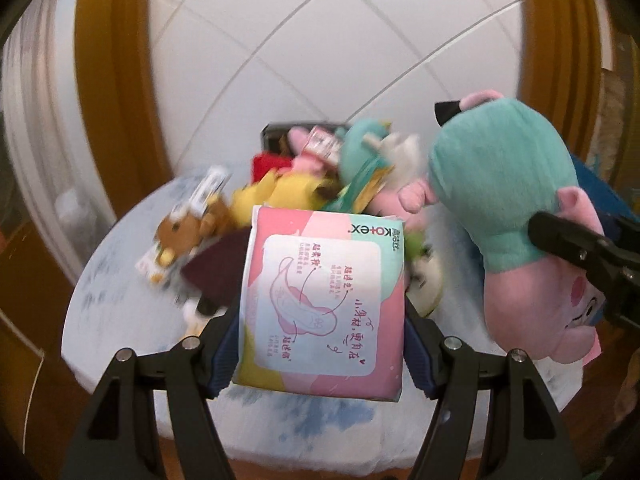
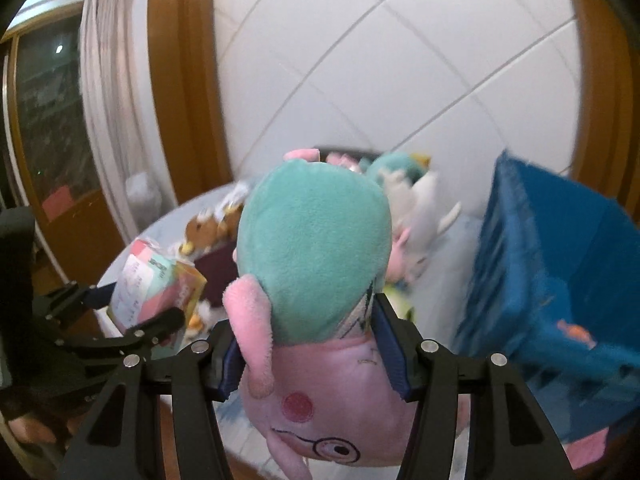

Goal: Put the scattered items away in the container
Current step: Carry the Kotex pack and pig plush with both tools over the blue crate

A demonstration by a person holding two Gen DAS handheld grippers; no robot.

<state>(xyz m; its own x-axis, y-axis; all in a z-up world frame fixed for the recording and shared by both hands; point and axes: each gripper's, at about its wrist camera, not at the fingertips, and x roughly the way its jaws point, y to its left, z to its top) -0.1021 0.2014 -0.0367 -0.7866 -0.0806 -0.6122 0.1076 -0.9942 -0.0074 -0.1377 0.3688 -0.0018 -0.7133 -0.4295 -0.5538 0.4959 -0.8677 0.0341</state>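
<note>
My left gripper (image 1: 320, 354) is shut on a pink and mint Kotex pad pack (image 1: 324, 304) and holds it above the round table (image 1: 120, 280). The pack also shows in the right wrist view (image 2: 152, 292). My right gripper (image 2: 308, 350) is shut on a pink pig plush in a teal dress (image 2: 316, 280), held head down; it also shows in the left wrist view (image 1: 508, 208). A blue plastic basket (image 2: 560, 272) stands to the right of the plush.
Several soft toys and packets lie in a heap on the table: a yellow plush (image 1: 276, 196), a brown bear toy (image 1: 180, 236), a teal and white plush (image 1: 368, 152), a dark maroon item (image 1: 216, 276). A white tiled wall and wooden frames stand behind.
</note>
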